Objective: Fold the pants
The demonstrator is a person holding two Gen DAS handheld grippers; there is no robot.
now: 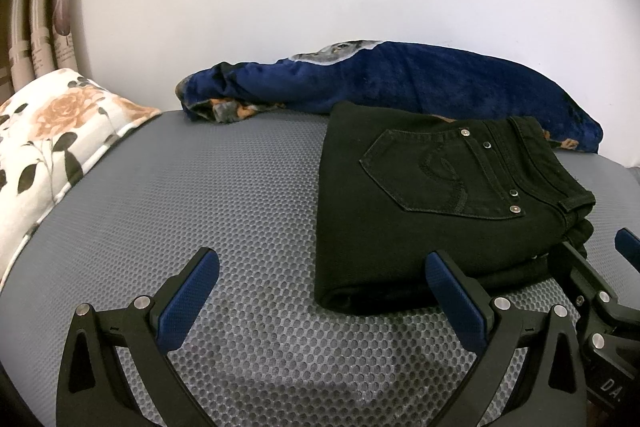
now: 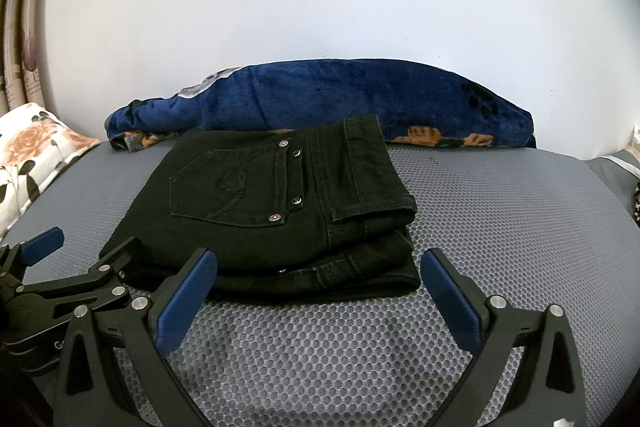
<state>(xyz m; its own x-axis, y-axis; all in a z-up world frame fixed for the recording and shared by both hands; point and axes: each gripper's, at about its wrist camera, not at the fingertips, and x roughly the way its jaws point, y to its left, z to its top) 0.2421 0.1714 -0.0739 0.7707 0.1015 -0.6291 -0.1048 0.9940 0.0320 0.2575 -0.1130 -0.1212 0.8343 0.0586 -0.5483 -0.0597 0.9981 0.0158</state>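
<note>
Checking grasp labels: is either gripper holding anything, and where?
Nothing held. Left gripper and right gripper are open beside the folded black denim pants.

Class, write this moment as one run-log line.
black denim pants: folded, on grey mesh mattress | left gripper: open, empty | right gripper: open, empty | stage: fold looks done

Matt black denim pants (image 2: 256, 203) with shiny metal rivets lie on grey honeycomb-mesh mattress (image 2: 500, 211).

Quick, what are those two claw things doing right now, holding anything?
Left gripper: open, holding nothing, beside the folded black pants.
Right gripper: open, holding nothing, fingers just in front of the pants.
</note>
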